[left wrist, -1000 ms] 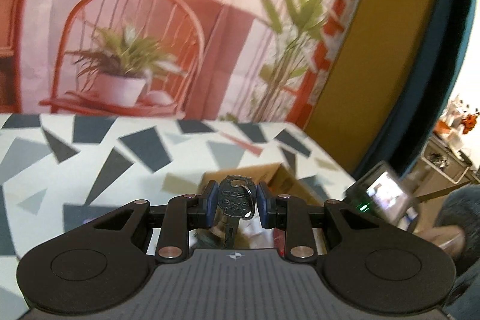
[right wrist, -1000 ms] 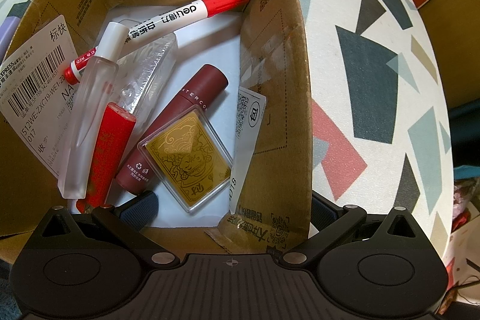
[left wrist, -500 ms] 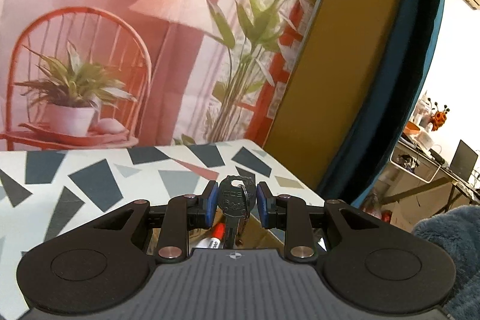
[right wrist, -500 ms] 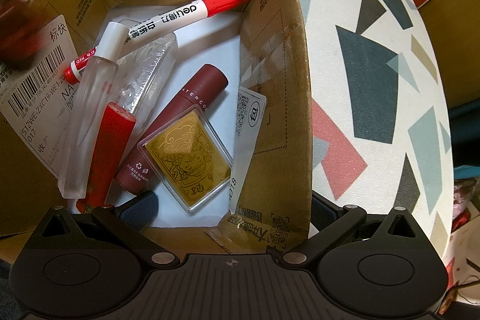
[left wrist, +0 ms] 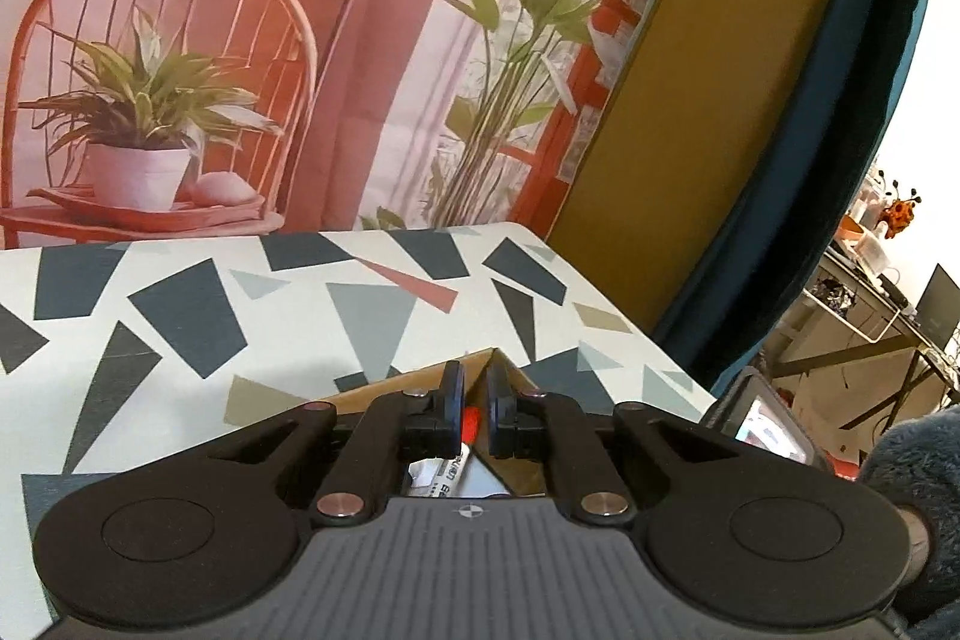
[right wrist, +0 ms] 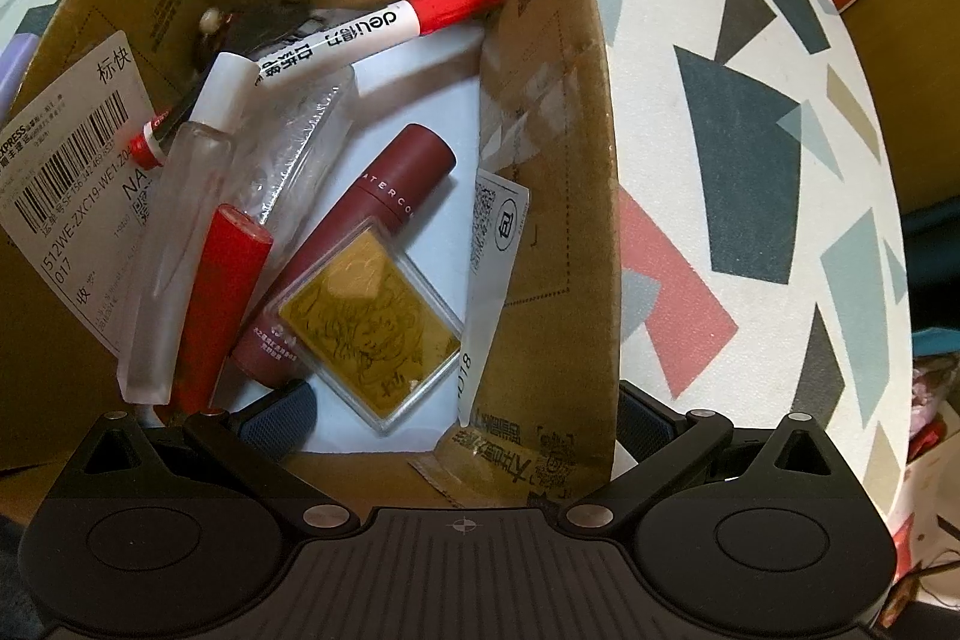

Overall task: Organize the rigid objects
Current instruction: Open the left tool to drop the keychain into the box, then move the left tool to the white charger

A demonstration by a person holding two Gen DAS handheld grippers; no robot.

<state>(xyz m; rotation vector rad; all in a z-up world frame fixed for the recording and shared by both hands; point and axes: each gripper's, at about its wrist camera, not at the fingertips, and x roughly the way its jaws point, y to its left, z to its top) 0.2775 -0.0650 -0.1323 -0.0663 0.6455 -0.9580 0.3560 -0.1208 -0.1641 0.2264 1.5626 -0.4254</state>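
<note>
Cardboard box sits on the patterned table. Inside it: red-capped marker at the far wall, dark key bunch beside it, gold card case nearest you. Your left gripper is shut and empty above the box. Your right gripper straddles the box's right wall, jaws wide.

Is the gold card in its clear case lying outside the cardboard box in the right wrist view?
No, the gold card lies inside the cardboard box, resting on the dark red tube.

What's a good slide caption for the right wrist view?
Cardboard box on patterned table holds red marker, lipstick tube, gold card.
</note>
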